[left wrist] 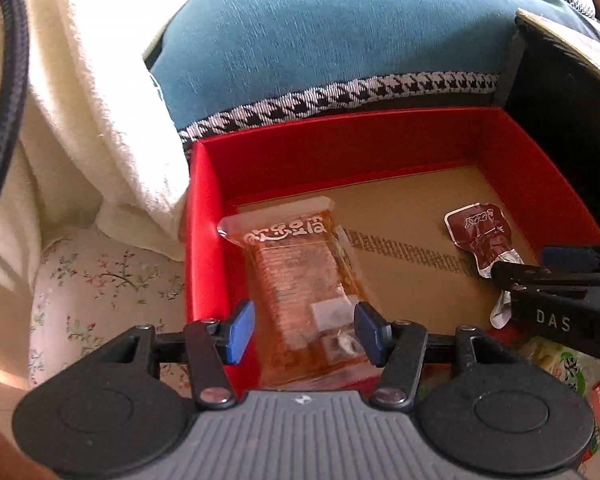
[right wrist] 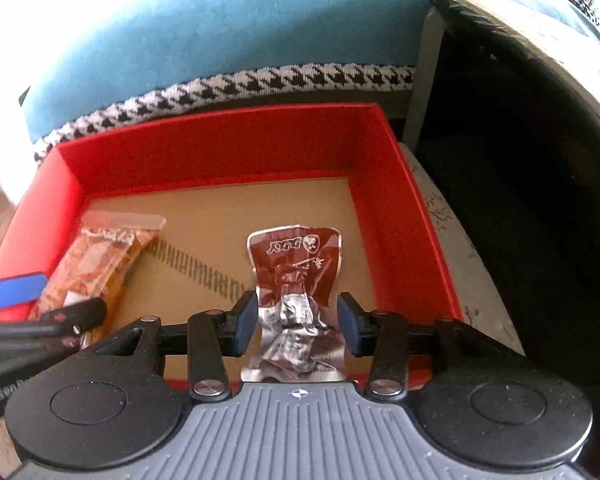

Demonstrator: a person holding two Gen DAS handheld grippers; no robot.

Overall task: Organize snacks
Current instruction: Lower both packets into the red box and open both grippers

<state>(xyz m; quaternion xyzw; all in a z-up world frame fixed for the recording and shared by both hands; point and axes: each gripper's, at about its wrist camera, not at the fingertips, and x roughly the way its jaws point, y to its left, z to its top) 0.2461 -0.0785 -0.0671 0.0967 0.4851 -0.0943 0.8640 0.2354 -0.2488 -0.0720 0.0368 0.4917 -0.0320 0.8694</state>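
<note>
Sitting against a teal cushion with houndstooth piping, the red box (left wrist: 204,240) is the landmark and the only container in view: a shallow cardboard tray with a bare brown floor holding two snacks. At the box's left wall lies the larger one, a clear orange snack packet (left wrist: 300,280), its near end between the pads of the left gripper (left wrist: 304,332); those jaws stand apart with a gap on each side, so they appear to have let go rather than to grip. Near the box's right wall lies the smaller brown foil sachet (right wrist: 296,280), crumpled at its near end, between the pads of the right gripper (right wrist: 298,324), which look just clear of it, though I cannot tell whether they pinch the foil. Judging from this, the main risk is a pad snagging a wrapper on withdrawal and dragging it over the near wall; the light sachet seems likelier to cling.
</note>
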